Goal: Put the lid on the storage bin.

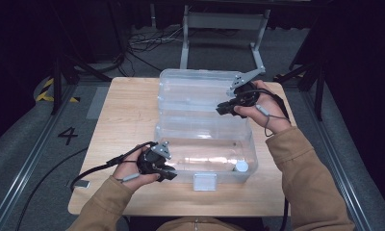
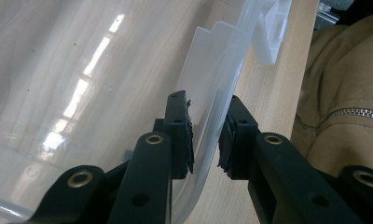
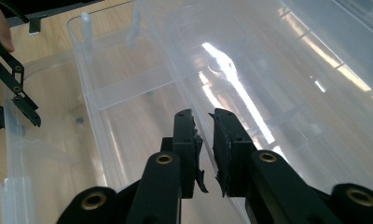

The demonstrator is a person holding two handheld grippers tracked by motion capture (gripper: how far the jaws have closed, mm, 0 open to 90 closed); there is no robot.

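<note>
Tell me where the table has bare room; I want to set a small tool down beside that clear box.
The widest bare patch of table lies left of the clear box, beyond the left gripper. A narrower strip runs along the near edge, past the white latch. The right side is crowded by the right gripper and sleeve.

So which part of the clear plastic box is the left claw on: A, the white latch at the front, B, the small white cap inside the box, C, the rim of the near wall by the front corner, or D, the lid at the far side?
C: in the left gripper view the left claw straddles the rim of the clear plastic box, with the white latch farther along it.
</note>
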